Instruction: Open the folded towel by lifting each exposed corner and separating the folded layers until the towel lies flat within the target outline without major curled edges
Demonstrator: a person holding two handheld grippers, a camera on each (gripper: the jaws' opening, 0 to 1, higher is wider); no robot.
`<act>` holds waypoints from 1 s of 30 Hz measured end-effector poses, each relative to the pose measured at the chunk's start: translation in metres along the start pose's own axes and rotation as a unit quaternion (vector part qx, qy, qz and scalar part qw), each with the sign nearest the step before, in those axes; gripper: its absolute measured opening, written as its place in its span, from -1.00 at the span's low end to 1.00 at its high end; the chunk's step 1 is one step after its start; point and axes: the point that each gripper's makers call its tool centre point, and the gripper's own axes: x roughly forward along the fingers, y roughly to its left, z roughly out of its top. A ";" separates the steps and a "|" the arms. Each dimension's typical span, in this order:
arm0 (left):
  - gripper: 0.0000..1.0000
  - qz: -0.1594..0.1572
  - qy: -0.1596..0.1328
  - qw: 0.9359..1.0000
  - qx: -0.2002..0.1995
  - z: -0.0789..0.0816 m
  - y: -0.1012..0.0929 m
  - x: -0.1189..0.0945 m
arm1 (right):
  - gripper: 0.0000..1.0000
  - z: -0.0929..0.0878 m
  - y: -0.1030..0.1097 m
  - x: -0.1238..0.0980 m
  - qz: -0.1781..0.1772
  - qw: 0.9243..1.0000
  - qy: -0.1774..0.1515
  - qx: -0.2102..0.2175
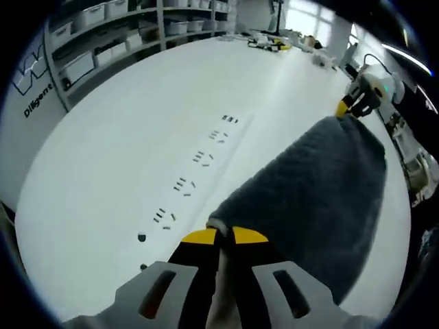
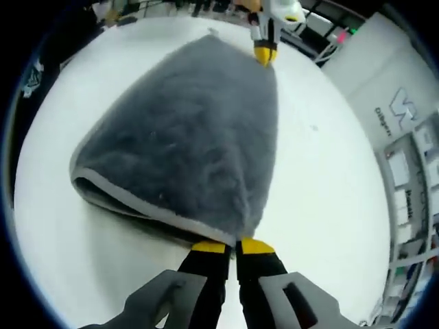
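left hand-held gripper (image 1: 225, 236) clamped on grey towel (image 1: 315, 199) corner, right hand-held gripper (image 2: 232, 245) pinching the opposite corner, white table (image 1: 123, 157)

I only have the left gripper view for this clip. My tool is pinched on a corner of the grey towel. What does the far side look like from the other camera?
Observer: In the right gripper view, the right tool is shut on the opposite corner of the towel.
Operator: Is the towel still folded?
Observer: Yes. The right gripper view shows a pale hemmed edge curving round the towel's side with another layer beneath it, so it is doubled over.
Operator: Is it lifted or on the table?
Observer: The towel's middle lies on the white table; it narrows to a point at the left tool, which grips the far corner.
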 end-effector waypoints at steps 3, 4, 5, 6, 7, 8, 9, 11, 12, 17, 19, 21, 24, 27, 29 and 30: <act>-0.92 0.003 0.007 1.000 0.016 0.004 0.011 0.001 | -1.00 0.004 0.011 -0.003 -0.011 1.000 0.003 0.001; -0.92 0.005 0.010 1.000 0.022 0.005 0.012 0.002 | -1.00 0.005 0.014 -0.004 -0.016 1.000 0.003 0.005; -0.92 0.007 0.013 0.999 0.030 0.005 0.013 0.002 | -1.00 0.005 0.018 -0.005 -0.023 1.000 0.004 0.012; -0.92 0.008 0.015 0.999 0.034 0.005 0.012 0.003 | -1.00 0.006 0.021 -0.006 -0.026 1.000 0.005 0.016; -0.92 0.010 0.018 0.999 0.039 0.005 0.012 0.003 | -1.00 0.006 0.023 -0.007 -0.033 0.999 0.008 0.026; -0.92 0.010 0.019 0.999 0.041 0.006 0.011 0.003 | -1.00 0.008 0.028 -0.008 -0.032 0.999 0.008 0.027; -0.92 0.011 0.021 0.999 0.046 0.006 0.011 0.003 | -1.00 0.009 0.034 -0.009 -0.034 0.999 0.010 0.026; -0.93 0.013 0.024 0.998 0.055 0.008 0.010 0.004 | -1.00 0.012 0.043 -0.012 -0.040 0.999 0.016 0.022; -0.93 0.013 0.026 0.998 0.058 0.008 0.009 0.005 | -1.00 0.013 0.047 -0.013 -0.044 0.999 0.020 0.022; -0.93 0.017 0.039 0.996 0.082 0.012 0.004 0.006 | -1.00 0.019 0.064 -0.017 -0.066 0.997 0.035 0.032; -0.93 0.019 0.045 0.994 0.093 0.013 0.002 0.006 | -1.00 0.023 0.073 -0.019 -0.070 0.996 0.037 0.033; -0.93 0.020 0.048 0.994 0.100 0.014 -0.001 0.008 | -1.00 0.026 0.080 -0.020 -0.077 0.996 0.039 0.031; -0.93 0.022 0.049 0.992 0.112 0.017 -0.004 0.009 | -1.00 0.026 0.086 -0.023 -0.089 0.994 0.040 0.042; -0.93 0.023 0.052 0.990 0.128 0.020 -0.011 0.011 | -1.00 0.026 0.094 -0.026 -0.089 0.994 0.041 0.047; -0.93 0.028 0.057 0.987 0.146 0.024 -0.015 0.012 | -1.00 0.026 0.099 -0.028 -0.082 0.994 0.041 0.056; -0.93 0.031 0.061 0.986 0.155 0.026 -0.017 0.012 | -1.00 0.025 0.101 -0.029 -0.079 0.994 0.042 0.056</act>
